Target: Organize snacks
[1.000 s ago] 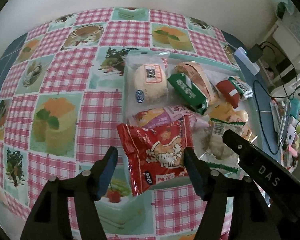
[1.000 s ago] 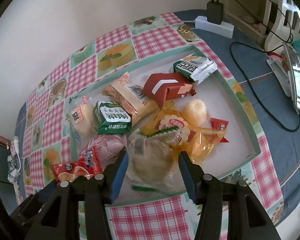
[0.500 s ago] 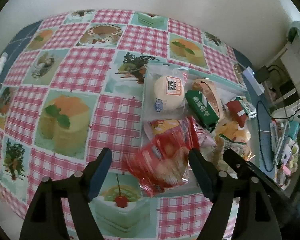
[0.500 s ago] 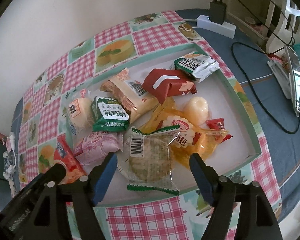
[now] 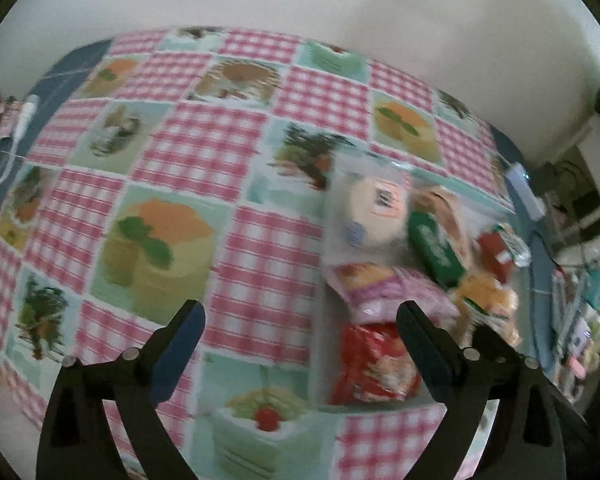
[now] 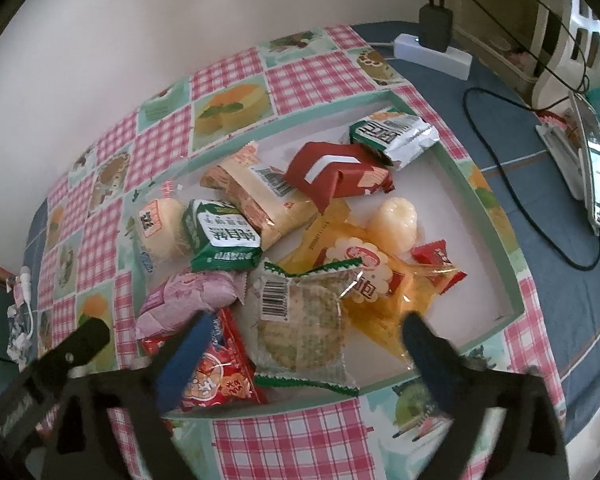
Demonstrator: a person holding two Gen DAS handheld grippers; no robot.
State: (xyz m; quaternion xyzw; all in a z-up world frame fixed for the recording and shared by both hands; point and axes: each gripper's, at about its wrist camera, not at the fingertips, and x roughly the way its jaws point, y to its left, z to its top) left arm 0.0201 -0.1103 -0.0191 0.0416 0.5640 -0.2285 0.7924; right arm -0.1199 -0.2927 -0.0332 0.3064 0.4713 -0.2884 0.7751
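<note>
A white tray with a pale green rim holds several wrapped snacks on the checked tablecloth. My right gripper hovers over the tray's near edge, its jaws opening. A clear cracker packet with green edges lies loose between them, untouched. A red packet rests in the tray's near left corner. My left gripper is over the tablecloth, jaws opening and holding nothing. The red packet lies just inside its right finger. The left wrist view is blurred.
Also in the tray are a green packet, a bun, a pink packet, a dark red packet and a yellow packet. A power strip, a black cable and a propped screen sit to the right.
The left gripper opened, let the red packet drop into the tray and slid left over the tablecloth. The right gripper opened and released the cracker packet, which settled in the tray.
</note>
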